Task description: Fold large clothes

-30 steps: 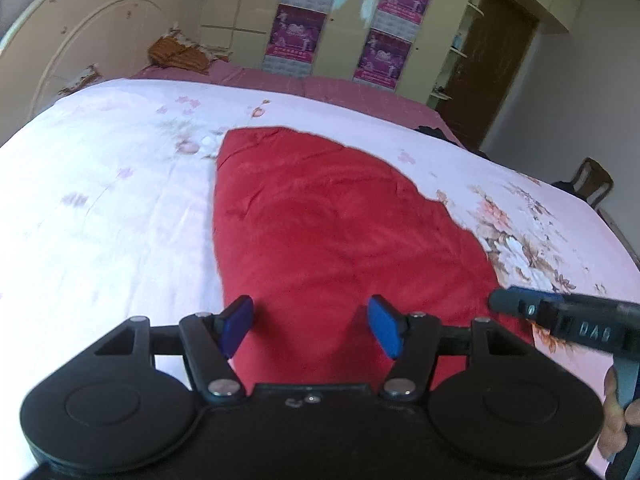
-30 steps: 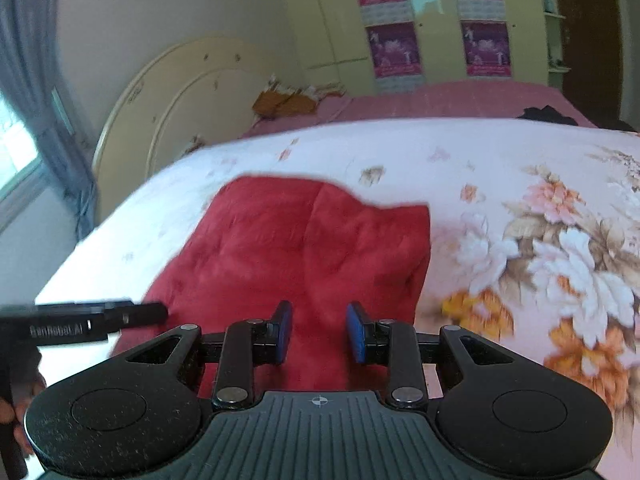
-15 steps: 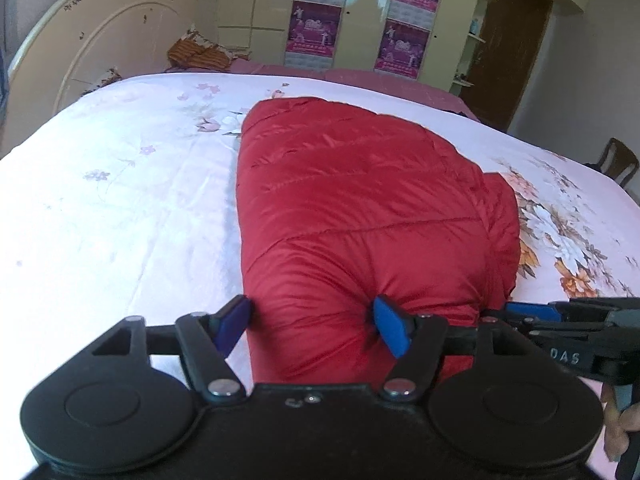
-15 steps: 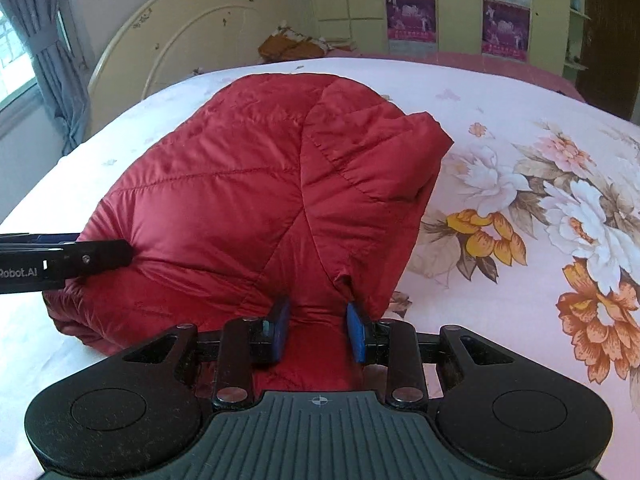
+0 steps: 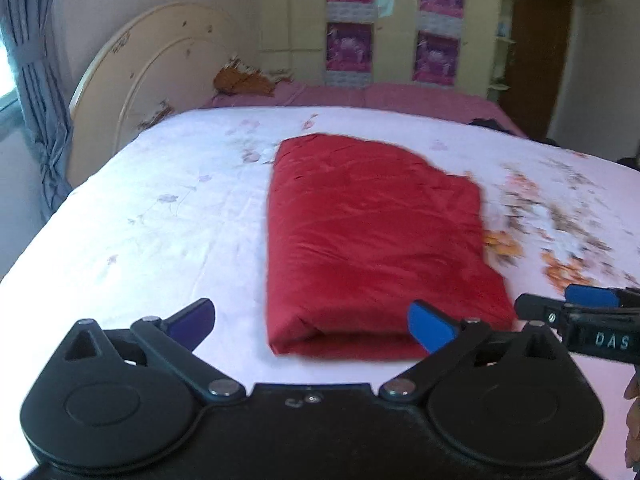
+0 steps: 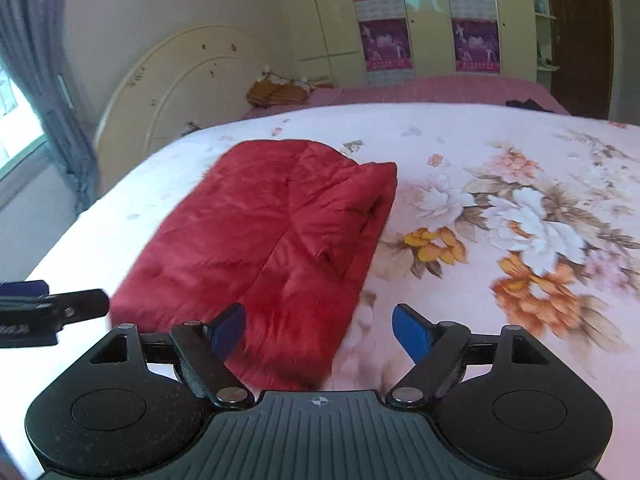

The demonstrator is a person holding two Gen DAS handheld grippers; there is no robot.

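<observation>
I am letting go with both grippers, left gripper (image 5: 310, 326) and right gripper (image 6: 318, 330) just opened wide (holding nothing); the puffy red jacket (image 5: 372, 248) could be springing open.

"DAS" stands in pale letters on the right gripper (image 5: 592, 300); print on the wall posters (image 6: 386, 42) is too small to read.
</observation>
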